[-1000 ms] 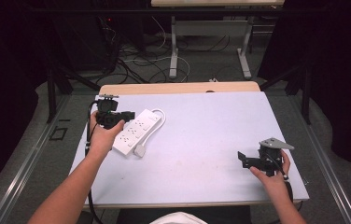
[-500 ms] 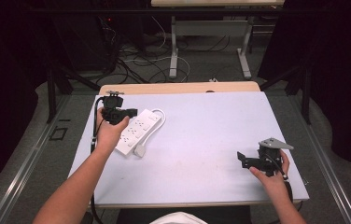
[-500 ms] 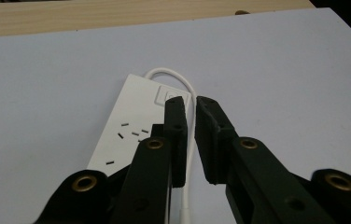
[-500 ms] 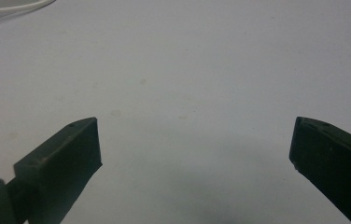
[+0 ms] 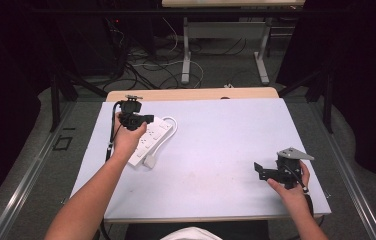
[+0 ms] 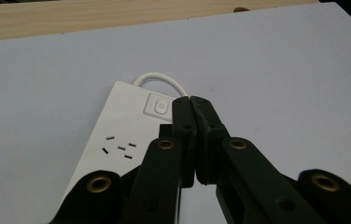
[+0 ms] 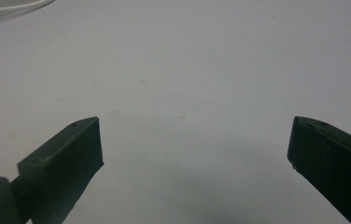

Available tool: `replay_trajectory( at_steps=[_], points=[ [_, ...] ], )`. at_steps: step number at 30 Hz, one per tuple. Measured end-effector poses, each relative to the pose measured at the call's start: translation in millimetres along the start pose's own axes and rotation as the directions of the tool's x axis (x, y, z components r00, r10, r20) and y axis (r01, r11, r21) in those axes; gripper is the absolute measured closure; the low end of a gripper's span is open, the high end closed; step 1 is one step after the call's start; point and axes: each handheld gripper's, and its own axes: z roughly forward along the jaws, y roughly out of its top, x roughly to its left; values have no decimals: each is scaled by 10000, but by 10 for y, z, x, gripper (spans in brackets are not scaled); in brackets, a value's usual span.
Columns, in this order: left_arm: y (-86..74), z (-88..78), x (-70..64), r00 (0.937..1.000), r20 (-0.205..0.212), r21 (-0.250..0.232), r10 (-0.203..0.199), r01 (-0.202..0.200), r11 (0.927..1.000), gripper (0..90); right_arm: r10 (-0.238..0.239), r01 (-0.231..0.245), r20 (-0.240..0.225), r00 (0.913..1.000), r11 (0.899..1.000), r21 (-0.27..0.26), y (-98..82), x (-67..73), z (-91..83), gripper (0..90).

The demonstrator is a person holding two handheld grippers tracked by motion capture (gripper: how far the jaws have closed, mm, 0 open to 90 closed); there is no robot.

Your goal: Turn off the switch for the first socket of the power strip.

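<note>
A white power strip (image 5: 148,140) lies at the table's left, its cord (image 5: 173,125) looping back to a plug (image 5: 150,161) beside it. My left gripper (image 5: 148,119) hovers over the strip's far end. In the left gripper view its jaws (image 6: 191,100) have just been closing and now meet, with nothing between them. Their tips sit right beside the strip's switch (image 6: 161,106), and several socket slots (image 6: 120,147) show to the left. My right gripper (image 5: 258,170) rests near the table's front right corner. It stands open (image 7: 194,144) over bare tabletop.
The pale table top (image 5: 216,135) has a wooden strip (image 5: 191,94) along its far edge. Beyond it on the floor are cables (image 5: 146,65) and the legs of another table (image 5: 186,50). Dark curtains stand at both sides.
The left hand has carried its gripper a little to the right, over the power strip's far end. The right hand has stayed where it was.
</note>
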Motion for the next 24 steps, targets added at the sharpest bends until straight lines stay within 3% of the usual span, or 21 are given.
replay_trajectory(
  at_steps=[2, 11, 24],
  points=[
    [3, 50, -13, 9999, -107, -106, -69, 67, 9999, 897, 9, -9, -11, 10000, 10000, 8, -1, -2, 1, 25],
    [22, 199, -11, 9996, -286, 207, -9, 15, 9998, 898, -23, 24, 44, 10000, 10000, -28, -5, -16, 1, 25],
    [14, 344, 55, 9982, -564, 662, -204, 242, 9975, 898, -8, 8, 17, 10000, 10000, -3, -7, -17, 5, 25]
  ],
)
